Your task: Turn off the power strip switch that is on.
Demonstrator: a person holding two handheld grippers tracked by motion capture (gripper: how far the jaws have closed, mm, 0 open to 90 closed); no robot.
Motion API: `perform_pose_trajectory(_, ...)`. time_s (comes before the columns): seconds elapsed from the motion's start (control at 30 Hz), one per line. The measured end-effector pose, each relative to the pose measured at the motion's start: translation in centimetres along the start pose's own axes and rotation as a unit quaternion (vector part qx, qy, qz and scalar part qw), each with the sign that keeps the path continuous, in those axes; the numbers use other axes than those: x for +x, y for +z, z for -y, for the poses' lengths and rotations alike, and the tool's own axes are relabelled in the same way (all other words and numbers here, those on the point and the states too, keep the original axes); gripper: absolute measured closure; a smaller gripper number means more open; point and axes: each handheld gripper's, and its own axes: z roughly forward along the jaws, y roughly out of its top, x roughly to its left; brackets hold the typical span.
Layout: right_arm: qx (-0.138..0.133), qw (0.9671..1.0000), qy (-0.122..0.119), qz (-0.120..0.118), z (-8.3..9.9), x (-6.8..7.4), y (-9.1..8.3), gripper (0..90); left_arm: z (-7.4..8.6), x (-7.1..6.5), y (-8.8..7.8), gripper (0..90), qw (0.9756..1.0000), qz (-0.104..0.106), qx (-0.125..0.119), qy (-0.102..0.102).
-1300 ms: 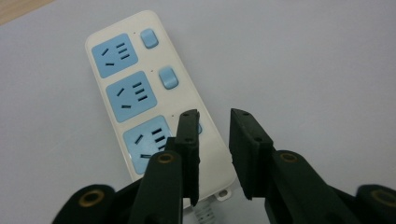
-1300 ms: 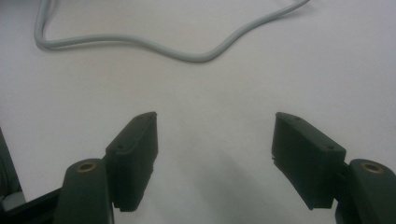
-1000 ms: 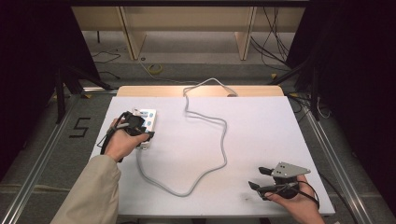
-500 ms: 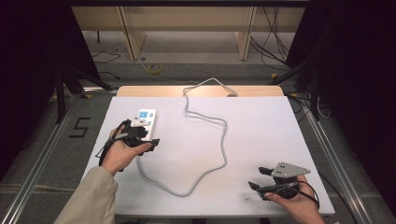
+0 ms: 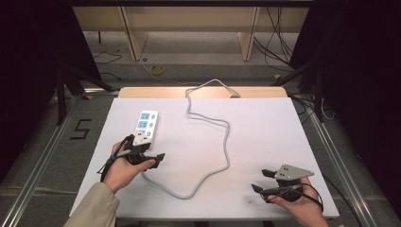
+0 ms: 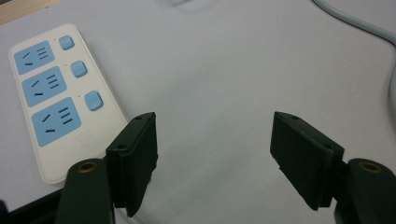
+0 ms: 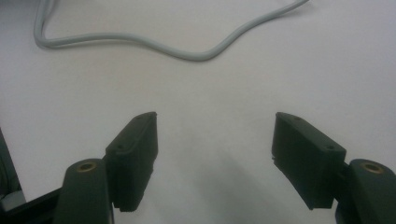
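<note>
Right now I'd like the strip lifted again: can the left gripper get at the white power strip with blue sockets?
Probably yes. The left gripper stands open and empty just beside the white power strip, with bare table around it and the grey cable off to the side.

Grey floor (image 5: 56,142), wooden shelving (image 5: 189,28) behind, dark surroundings, perhaps curtains (image 5: 359,71)
</note>
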Motion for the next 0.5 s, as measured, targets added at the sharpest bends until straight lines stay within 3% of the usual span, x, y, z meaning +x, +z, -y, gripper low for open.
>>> perform_pose_trajectory(0.3, 0.000, 1.0000, 0.000, -0.001, 0.0, 0.0, 0.0, 32.4, 2.4, -0.7, -0.6, 30.2, 0.9996, 0.002, -0.017, 0.022)
perform_pose_trajectory(0.5, 0.001, 1.0000, -0.001, -0.002, 0.0, 0.0, 0.0, 32.4, 4.1, -1.3, -0.9, 28.4, 0.9992, 0.014, -0.030, 0.023)
